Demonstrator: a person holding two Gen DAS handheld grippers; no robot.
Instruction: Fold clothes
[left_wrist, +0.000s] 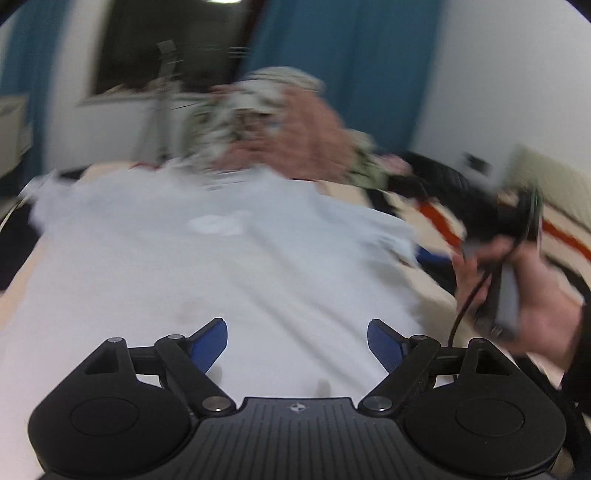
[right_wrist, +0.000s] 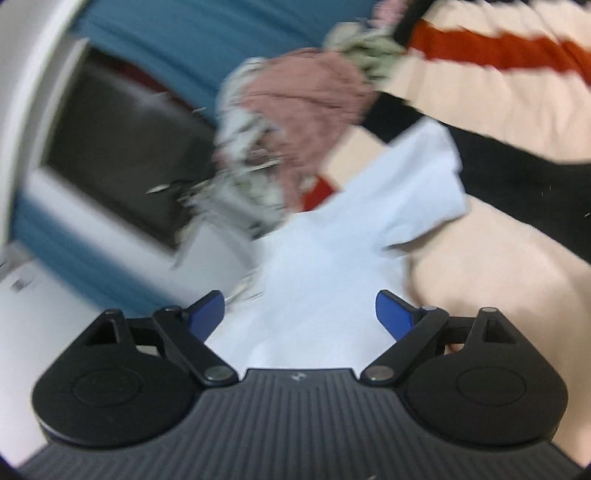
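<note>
Both grippers show wide-spread blue fingers with nothing between them. One left gripper (left_wrist: 297, 341) hangs over one white T-shirt (left_wrist: 229, 266), which lies flat on one cream bedspread (left_wrist: 561, 195) and runs from the gripper toward 12 o'clock in the left wrist view. One pale print (left_wrist: 218, 224) sits on the shirt's chest; blur makes any lettering unreadable. Beyond the shirt, at 12 o'clock, lies one heap of clothes (left_wrist: 280, 125), in which at least two pieces can be counted: one dusty-pink and one white-and-green patterned. At 3 o'clock the person's right hand (left_wrist: 535, 295) grips the dark handle of the other tool, with one black cable hanging from it.

One right gripper (right_wrist: 299, 314) points over the same T-shirt (right_wrist: 332, 266), and one short sleeve (right_wrist: 424, 184) juts toward 1 o'clock in the right wrist view. On the bedspread (right_wrist: 498, 295) one orange stripe and one black stripe are visible. The heap (right_wrist: 295, 110) sits at 12 o'clock, touching the shirt's far end. Two teal curtain panels (left_wrist: 351, 55) hang behind, flanking one dark window (left_wrist: 166, 44). No brand or writing can be read in either view.
</note>
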